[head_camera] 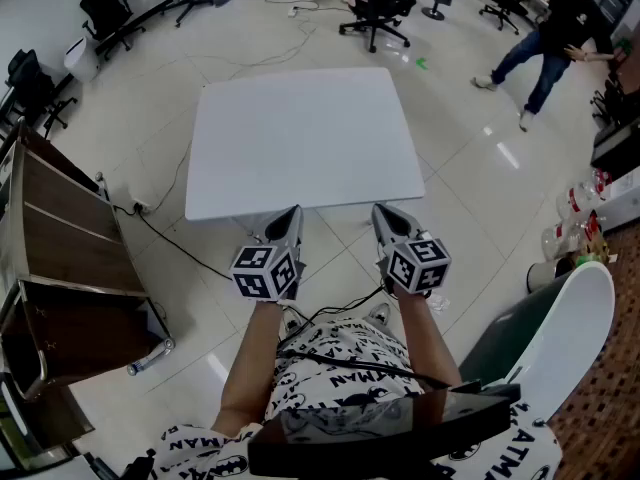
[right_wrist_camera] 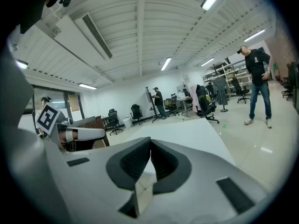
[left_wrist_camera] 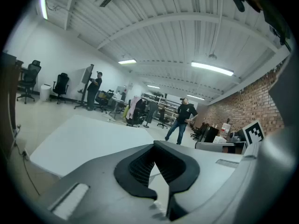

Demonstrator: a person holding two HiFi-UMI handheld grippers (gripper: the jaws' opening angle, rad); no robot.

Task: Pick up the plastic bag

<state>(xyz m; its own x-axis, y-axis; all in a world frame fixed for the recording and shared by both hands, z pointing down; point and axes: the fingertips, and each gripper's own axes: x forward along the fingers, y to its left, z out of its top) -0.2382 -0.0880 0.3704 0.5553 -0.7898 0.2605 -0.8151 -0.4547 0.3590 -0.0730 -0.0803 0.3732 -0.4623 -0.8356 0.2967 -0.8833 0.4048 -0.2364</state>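
No plastic bag shows in any view. A bare white table (head_camera: pixel 310 138) stands in front of me on the tiled floor. My left gripper (head_camera: pixel 291 218) hovers just short of the table's near edge, left of centre, its jaws closed together with nothing between them. My right gripper (head_camera: pixel 384 217) hangs beside it to the right, also at the near edge, shut and empty. In the left gripper view the left gripper (left_wrist_camera: pixel 154 146) points over the tabletop (left_wrist_camera: pixel 88 136). The right gripper (right_wrist_camera: pixel 150 142) in its own view likewise looks across the tabletop (right_wrist_camera: pixel 187 132).
A wooden cabinet (head_camera: pixel 60 258) stands at the left, with a cable (head_camera: pixel 170 243) across the floor near it. A white chair (head_camera: pixel 560 338) is close at my right. Office chairs (head_camera: pixel 375 8) and a walking person (head_camera: pixel 545 38) are beyond the table. Bottles (head_camera: pixel 575 228) sit at the right.
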